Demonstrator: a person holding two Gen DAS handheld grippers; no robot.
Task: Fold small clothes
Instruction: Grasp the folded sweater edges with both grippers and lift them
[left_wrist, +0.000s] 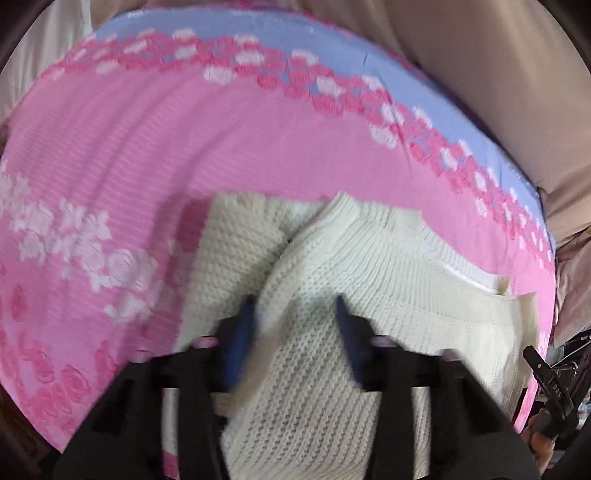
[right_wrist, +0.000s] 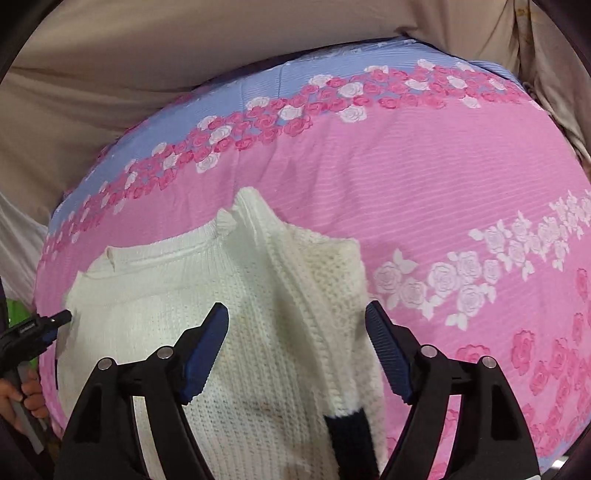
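A small cream knitted sweater (left_wrist: 369, 266) lies on a pink flowered sheet (left_wrist: 147, 155). In the right wrist view the sweater (right_wrist: 207, 295) has its right side and sleeve folded inward, and a dark navy cuff (right_wrist: 349, 430) shows near the bottom. My left gripper (left_wrist: 295, 310) is open, its blue pads straddling the knit body close above it; the view is blurred. My right gripper (right_wrist: 297, 317) is open and empty above the folded sleeve. The left gripper's tip (right_wrist: 61, 316) shows at the sweater's left edge in the right wrist view.
The pink sheet (right_wrist: 424, 177) has a blue band with roses (right_wrist: 295, 107) along its far edge. Beige fabric (right_wrist: 147, 55) rises behind the bed. The other gripper (left_wrist: 550, 384) and a hand show at the left wrist view's right edge.
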